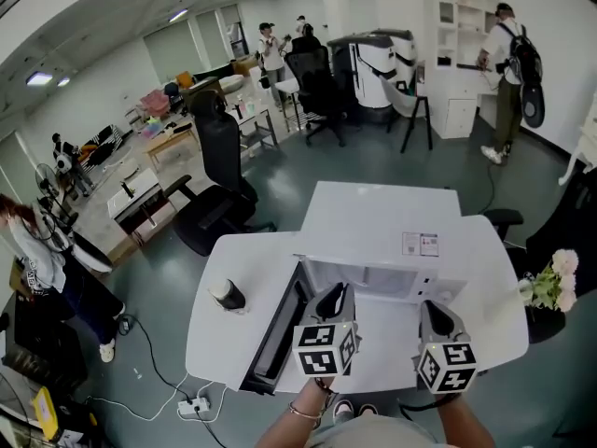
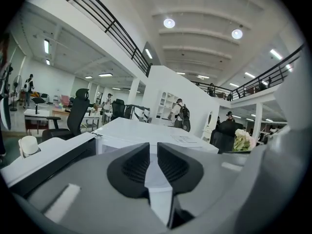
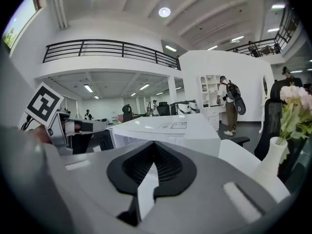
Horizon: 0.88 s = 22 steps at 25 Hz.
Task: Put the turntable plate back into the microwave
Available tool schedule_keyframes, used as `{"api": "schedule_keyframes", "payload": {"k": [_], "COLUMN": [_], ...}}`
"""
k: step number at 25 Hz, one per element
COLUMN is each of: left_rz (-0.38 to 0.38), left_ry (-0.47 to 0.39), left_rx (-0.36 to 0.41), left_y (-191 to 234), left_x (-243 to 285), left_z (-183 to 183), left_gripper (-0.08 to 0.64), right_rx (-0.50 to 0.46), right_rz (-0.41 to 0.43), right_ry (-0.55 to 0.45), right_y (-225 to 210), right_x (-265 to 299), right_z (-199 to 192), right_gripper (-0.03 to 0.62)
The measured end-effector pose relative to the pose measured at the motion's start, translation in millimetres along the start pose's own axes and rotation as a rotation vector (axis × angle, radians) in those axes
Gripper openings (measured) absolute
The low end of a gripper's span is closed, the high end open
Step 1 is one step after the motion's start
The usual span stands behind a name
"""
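Note:
A white microwave point(image 1: 392, 227) stands on the white table point(image 1: 219, 339) with its door point(image 1: 277, 329) swung open to the left. Its cavity point(image 1: 373, 278) faces me; I cannot make out a turntable plate in any view. My left gripper point(image 1: 333, 292) hovers just in front of the opening near the door hinge. Its pads point(image 2: 130, 167) stand almost together with a thin slit between them and nothing in it. My right gripper point(image 1: 437, 308) hangs in front of the microwave's right end, its fingertips point(image 3: 165, 162) touching, empty. The microwave top point(image 2: 141, 130) point(image 3: 165, 126) lies beyond both grippers.
A cup point(image 1: 227, 295) point(image 2: 28, 145) stands on the table left of the open door. A vase of pale flowers point(image 1: 550, 283) point(image 3: 292, 106) sits at the table's right edge. Black office chairs point(image 1: 219, 185) and several people are farther back. A power strip point(image 1: 193, 404) lies on the floor.

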<state>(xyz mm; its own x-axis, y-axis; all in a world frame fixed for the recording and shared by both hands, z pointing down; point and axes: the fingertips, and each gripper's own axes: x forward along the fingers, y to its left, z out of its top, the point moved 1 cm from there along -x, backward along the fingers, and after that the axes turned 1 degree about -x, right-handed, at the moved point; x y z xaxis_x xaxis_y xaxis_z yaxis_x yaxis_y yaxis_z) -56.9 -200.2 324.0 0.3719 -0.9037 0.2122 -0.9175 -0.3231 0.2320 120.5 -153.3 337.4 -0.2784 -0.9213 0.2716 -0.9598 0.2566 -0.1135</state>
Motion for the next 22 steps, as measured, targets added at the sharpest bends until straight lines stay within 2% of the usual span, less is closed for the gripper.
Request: {"api": "schedule_keyframes", "payload": {"k": [3, 7, 22], "left_rz": [0.004, 0.02, 0.005], "left_ry": [-0.006, -0.007, 0.013], "left_rx": [0.002, -0.001, -0.014], "left_y": [2.5, 4.7, 6.1], "left_x": [-5.2, -10.1, -13.8], "left_z": [2.1, -1.1, -11.1], "left_gripper": [0.044, 0.0, 0.0], "right_rx": [-0.002, 0.006, 0.024], "right_rz": [-0.013, -0.027, -0.049], "right_ry": [-0.026, -0.049, -0.065], "right_y": [-2.7, -6.7, -2.2], "right_x": [-2.8, -4.2, -8.1], "right_z": [10.5, 18.2, 18.7], "right_gripper": [0.009, 0.009, 0.009]}}
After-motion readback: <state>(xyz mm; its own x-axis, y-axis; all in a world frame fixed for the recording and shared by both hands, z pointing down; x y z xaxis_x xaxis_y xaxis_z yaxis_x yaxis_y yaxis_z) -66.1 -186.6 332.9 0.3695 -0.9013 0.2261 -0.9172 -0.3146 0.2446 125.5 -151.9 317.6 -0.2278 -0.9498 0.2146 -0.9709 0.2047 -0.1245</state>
